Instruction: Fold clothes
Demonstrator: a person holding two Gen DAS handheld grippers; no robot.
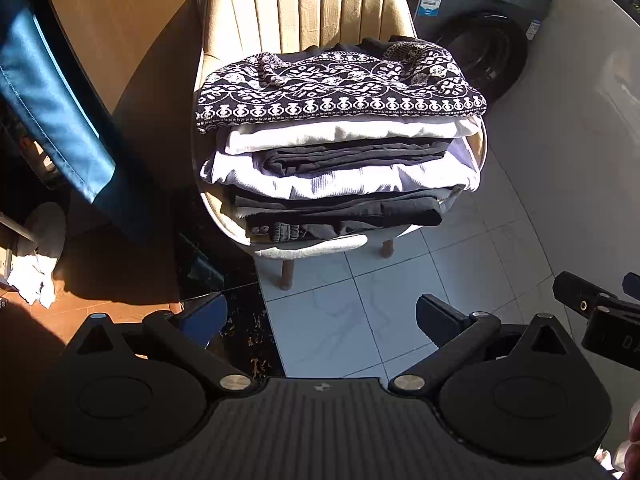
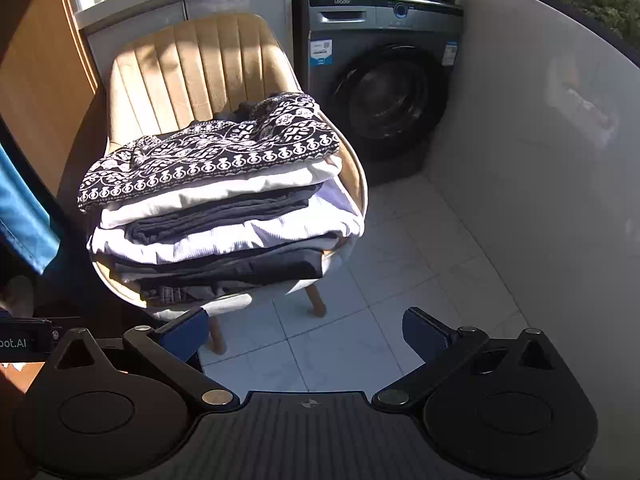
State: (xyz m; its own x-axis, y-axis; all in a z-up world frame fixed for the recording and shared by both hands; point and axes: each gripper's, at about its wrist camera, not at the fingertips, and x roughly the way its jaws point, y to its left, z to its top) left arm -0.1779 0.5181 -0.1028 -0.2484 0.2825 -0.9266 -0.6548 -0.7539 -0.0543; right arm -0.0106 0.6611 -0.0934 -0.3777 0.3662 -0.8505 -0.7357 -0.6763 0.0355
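Note:
A stack of folded clothes (image 1: 340,160) sits on the seat of a beige chair (image 1: 304,4). On top lies a black-and-white patterned garment (image 1: 340,84); below it are white and dark folded pieces. The stack also shows in the right wrist view (image 2: 216,208), with the patterned garment (image 2: 208,156) on the chair (image 2: 192,68). My left gripper (image 1: 320,316) is open and empty, held back from the chair above the floor. My right gripper (image 2: 306,332) is open and empty, also short of the chair. Part of the right gripper (image 1: 600,312) shows at the right edge of the left wrist view.
A grey washing machine (image 2: 384,80) stands behind the chair to the right. A pale wall (image 2: 540,140) runs along the right. White tiled floor (image 2: 380,320) lies below the grippers. A blue cloth (image 1: 52,92) hangs at left beside a wooden cabinet (image 1: 120,20). A white crumpled cloth (image 1: 34,276) lies low left.

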